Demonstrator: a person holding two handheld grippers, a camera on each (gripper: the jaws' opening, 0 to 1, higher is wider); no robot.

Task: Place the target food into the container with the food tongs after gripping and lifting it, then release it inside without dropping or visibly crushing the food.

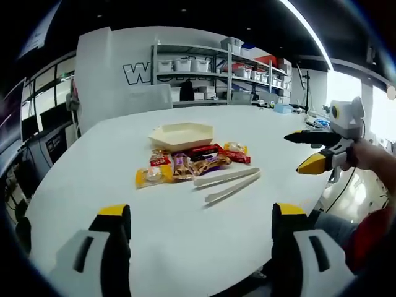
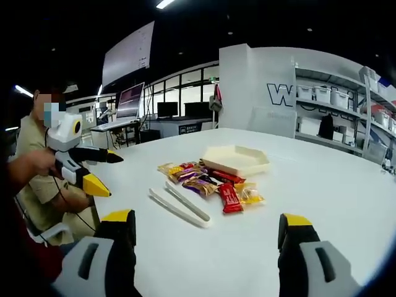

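Wall lettering starts with a big "W", rest hidden by shelving; snack wrapper print too small to read. Left claw (image 1: 201, 226) open, jaws wide apart, holding nothing, above the near edge of the white counter (image 1: 93, 161). Straight ahead of it: tongs (image 1: 226, 182) lying flat on the counter, long axis running across the left gripper view, joined end toward its left, tips spreading toward the right claw. Just beyond the tongs, a cluster of wrapped snacks (image 1: 189, 162) touching or overlapping each other; beyond those, the beige hexagonal tray (image 1: 181, 134), with nothing visible in it. Right claw (image 2: 207, 232) also open, nothing gripped; ahead of it the tongs (image 2: 179, 204) run diagonally, snacks (image 2: 213, 182) just past them, tray (image 2: 236, 159) farther on. Both claws well apart from tongs and food. Left claw (image 2: 102, 170) seen in the right gripper view: jaws parted, off the counter edge.
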